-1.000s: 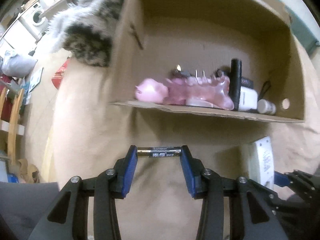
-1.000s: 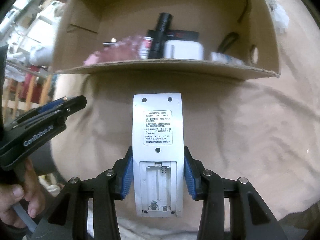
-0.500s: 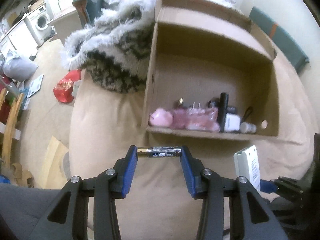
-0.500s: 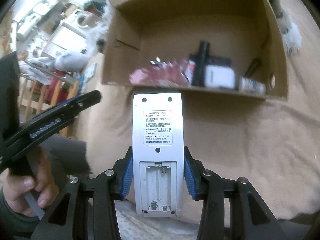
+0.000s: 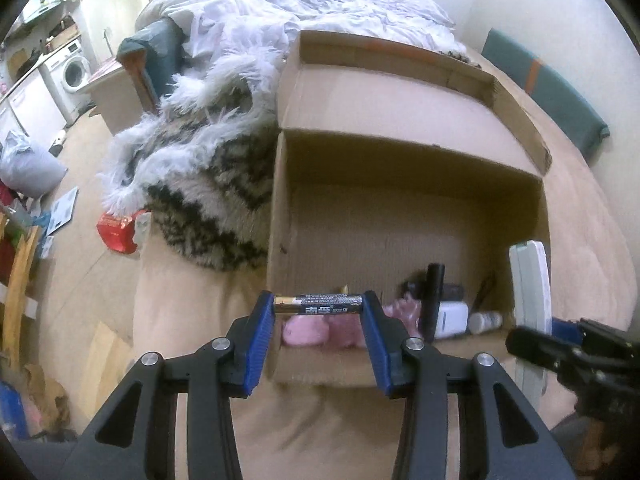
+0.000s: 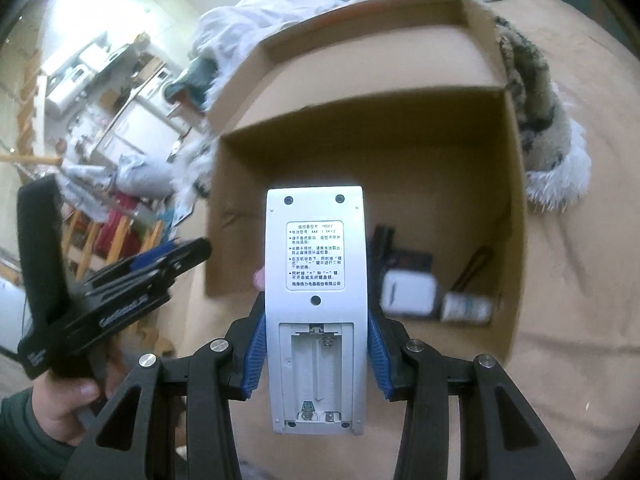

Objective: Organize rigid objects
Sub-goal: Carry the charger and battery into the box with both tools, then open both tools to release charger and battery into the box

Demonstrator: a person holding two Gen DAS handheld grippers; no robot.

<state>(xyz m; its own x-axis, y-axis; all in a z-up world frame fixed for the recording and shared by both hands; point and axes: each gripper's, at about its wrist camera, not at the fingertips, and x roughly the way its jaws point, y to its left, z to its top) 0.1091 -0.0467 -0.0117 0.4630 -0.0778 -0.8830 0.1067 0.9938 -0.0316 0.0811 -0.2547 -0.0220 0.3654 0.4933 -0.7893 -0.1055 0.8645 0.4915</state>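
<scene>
Two claws are seen above a beige bed beside an open cardboard box [image 5: 400, 184]. An AAA battery [image 5: 319, 303] is clamped end to end between the blue pads of the left claw [image 5: 319, 320], held crosswise. A white remote control [image 6: 316, 320], back upward with its battery compartment uncovered and empty, is gripped at both sides by the right claw [image 6: 316, 356]. A black flashlight [image 5: 434, 300], a white charger [image 5: 452, 318] and pink items are noted inside the box.

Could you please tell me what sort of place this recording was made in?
Most likely a lived-in home, perhaps a studio flat: a bed with a rumpled white duvet, a washing machine by kitchen-style units, and a cardboard box of small items.
</scene>
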